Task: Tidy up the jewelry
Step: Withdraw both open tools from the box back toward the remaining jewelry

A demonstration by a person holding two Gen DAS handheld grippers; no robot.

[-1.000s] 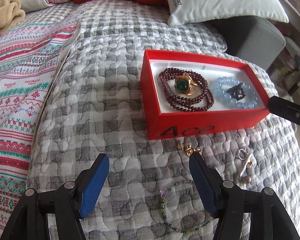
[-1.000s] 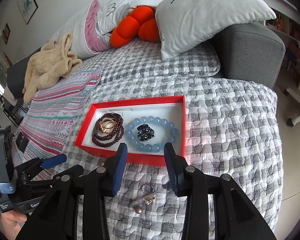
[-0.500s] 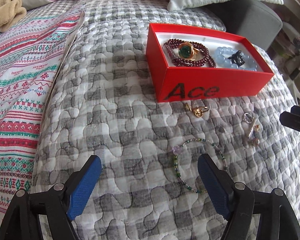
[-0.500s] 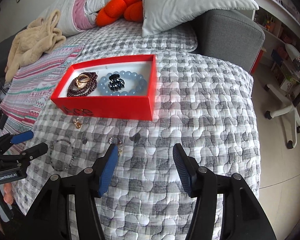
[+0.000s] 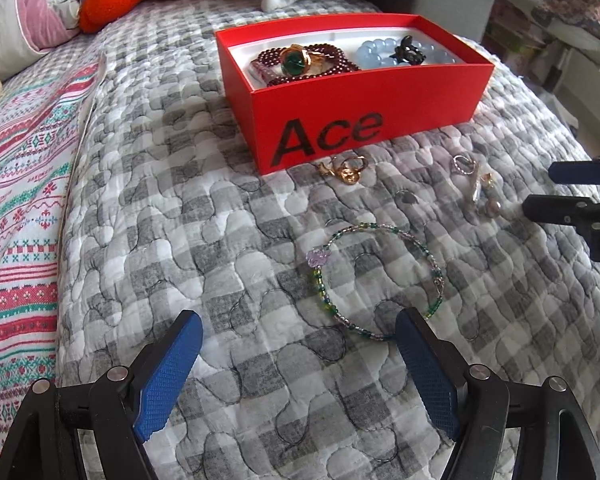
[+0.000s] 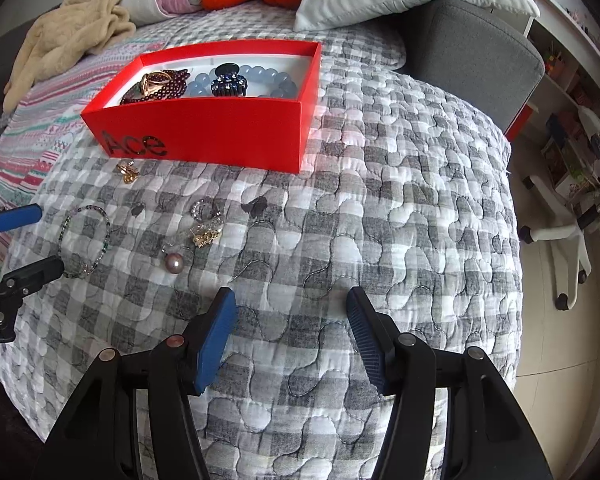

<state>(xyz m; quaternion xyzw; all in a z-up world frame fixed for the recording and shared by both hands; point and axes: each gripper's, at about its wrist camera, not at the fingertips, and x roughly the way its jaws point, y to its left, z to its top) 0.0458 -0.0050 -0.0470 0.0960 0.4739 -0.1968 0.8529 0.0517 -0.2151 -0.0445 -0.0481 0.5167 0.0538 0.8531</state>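
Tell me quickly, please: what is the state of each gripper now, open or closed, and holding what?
Left gripper: open, holding nothing; the beaded bracelet lies just ahead on the quilt.
Right gripper: jaws opening, nothing between them.

Red box [image 5: 364, 96]: open, rectangular, white inside, black "Ace" on its front wall; it sits on the quilt.
Garnet bracelet [image 5: 324, 65]: dark red beads coiled in the box's left part.
Green-stone ring [image 5: 296, 60]: gold setting, resting on the dark red beads.
Blue bead bracelet [image 6: 268, 80]: pale round beads, in the box's right part.
Hair claw [image 6: 228, 82]: dark, lying inside the blue ring of beads.
Gold earrings [image 5: 346, 168]: on the quilt, just in front of the box.
Green bead bracelet [image 5: 380, 280]: thin loop with a lilac flower charm, flat on the quilt.
Earring cluster [image 6: 204, 224]: silver hoop, gold piece and a pink pearl, together on the quilt.
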